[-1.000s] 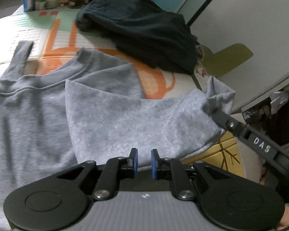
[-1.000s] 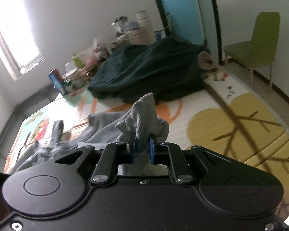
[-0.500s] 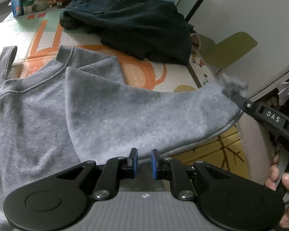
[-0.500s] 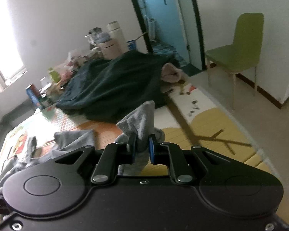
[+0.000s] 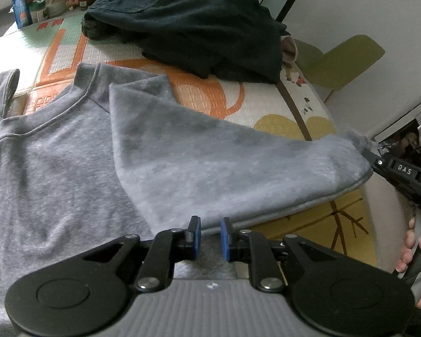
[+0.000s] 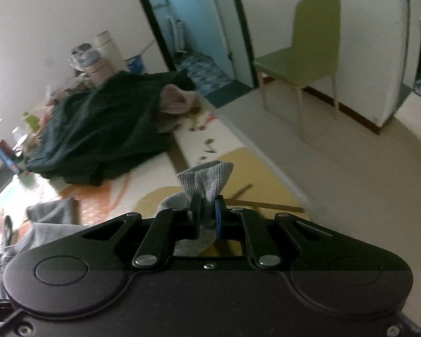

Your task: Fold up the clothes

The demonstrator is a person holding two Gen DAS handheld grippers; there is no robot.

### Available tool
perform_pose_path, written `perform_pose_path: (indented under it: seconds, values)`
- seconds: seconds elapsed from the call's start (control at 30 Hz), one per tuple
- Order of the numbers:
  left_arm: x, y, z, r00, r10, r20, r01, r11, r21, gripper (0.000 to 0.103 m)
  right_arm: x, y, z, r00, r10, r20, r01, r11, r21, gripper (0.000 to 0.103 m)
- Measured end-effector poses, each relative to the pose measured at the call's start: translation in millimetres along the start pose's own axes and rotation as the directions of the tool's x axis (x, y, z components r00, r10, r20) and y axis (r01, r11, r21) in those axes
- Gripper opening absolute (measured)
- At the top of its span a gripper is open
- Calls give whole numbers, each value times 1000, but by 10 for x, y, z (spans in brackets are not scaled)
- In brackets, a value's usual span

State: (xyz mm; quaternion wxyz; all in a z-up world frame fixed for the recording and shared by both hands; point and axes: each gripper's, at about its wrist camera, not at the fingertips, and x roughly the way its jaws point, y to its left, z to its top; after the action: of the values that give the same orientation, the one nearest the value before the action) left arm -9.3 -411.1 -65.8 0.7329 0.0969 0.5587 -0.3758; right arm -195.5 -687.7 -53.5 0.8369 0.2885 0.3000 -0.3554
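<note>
While the grey top lies spread over the patterned mat on the worktop, its sleeve is stretched out toward the worktop's right edge, its cuff past the mat's yellow patch. The right gripper has the ribbed cuff pinched between its jaws, the blue pads pressed onto the cloth, and a tuft of the cuff stands up above the fingertips. In the left wrist view that gripper shows at the right edge, with a hand on its grip. The left gripper hovers at the near hem of the sleeve; its jaws stand a narrow gap apart with grey cloth under and behind them, and whether the pads actually nip the fabric I cannot tell. The top's collar points toward the far side of the worktop, and a strap-like loop of the same grey lies at the far left. A dark heap of clothes sits near the far right corner, well apart from the top, with something pink tucked at its right end. Cans and jars crowd the far left edge. A green chair stands on the floor beyond the worktop, beside a doorway.
</note>
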Motion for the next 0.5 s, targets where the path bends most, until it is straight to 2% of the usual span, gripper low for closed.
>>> perform_pose_path:
  seconds: [0.17, 0.3, 0.43, 0.5]
  values:
    - [62, -43, 1, 1000, 13, -8, -13, 1000, 1, 18, 101, -308, 6, 997, -77, -22, 77, 996, 35, 8]
    - [105, -72, 9, 1000, 24, -13, -24, 1000, 7, 20, 206, -497, -30, 985, -163, -65, 166, 985, 55, 9]
    - [146, -67, 10, 999, 40, -18, -40, 999, 5, 22, 232, -606, -61, 963, -260, -71, 266, 961, 82, 24]
    - [170, -50, 15, 999, 49, -20, -49, 999, 0, 22, 182, -592, -61, 952, -302, -40, 304, 950, 71, 24]
